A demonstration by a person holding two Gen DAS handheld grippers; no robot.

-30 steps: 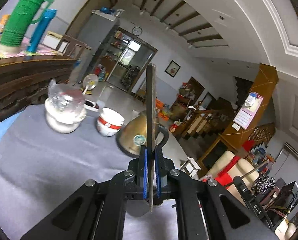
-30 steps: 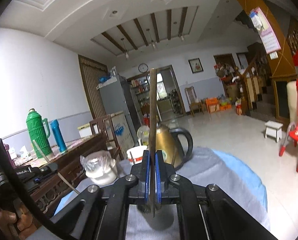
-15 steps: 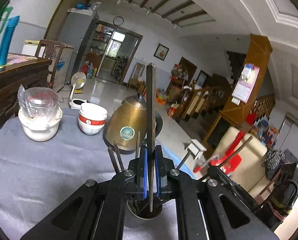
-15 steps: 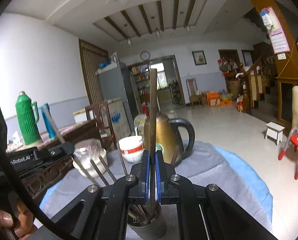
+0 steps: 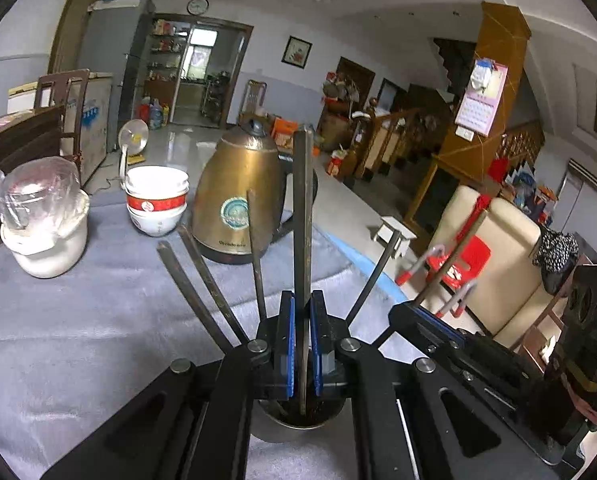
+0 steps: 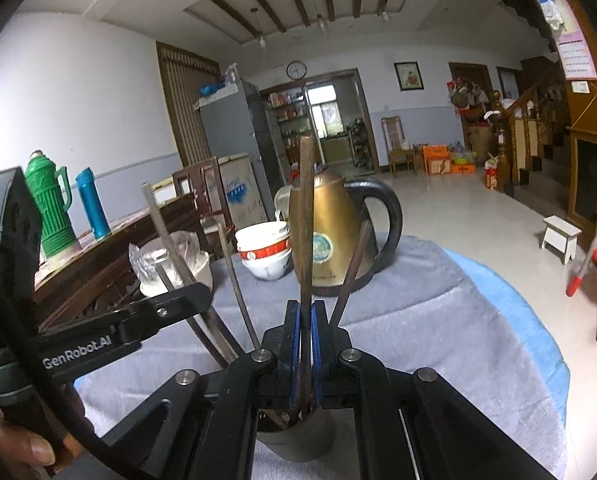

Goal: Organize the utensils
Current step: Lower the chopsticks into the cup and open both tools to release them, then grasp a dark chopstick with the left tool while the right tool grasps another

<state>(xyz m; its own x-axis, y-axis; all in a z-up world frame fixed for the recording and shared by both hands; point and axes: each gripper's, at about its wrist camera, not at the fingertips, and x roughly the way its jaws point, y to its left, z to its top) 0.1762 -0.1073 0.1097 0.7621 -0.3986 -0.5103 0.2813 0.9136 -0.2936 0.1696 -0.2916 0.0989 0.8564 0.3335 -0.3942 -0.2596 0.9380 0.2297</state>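
My left gripper (image 5: 302, 336) is shut on a dark chopstick (image 5: 301, 216) that stands upright, its lower tip inside the metal utensil cup (image 5: 298, 426). My right gripper (image 6: 305, 344) is shut on a brown chopstick (image 6: 306, 216), also upright, its lower end in the same cup (image 6: 298, 446). Several other chopsticks (image 5: 202, 276) lean out of the cup. The left gripper shows at the left of the right wrist view (image 6: 138, 320); the right gripper shows at the right of the left wrist view (image 5: 438, 328).
On the grey cloth-covered table (image 5: 78, 320) stand a brass kettle (image 5: 242, 196), stacked red-and-white bowls (image 5: 156, 200) and a plastic-wrapped white jar (image 5: 42, 220). A green thermos (image 6: 48, 204) and blue flask (image 6: 92, 204) stand on a wooden sideboard at left. The table edge drops off at right.
Both grippers have come down over the cup with their chopsticks. The cup and the leaning chopsticks have come into view, and both held chopsticks' lower ends are now in the cup.
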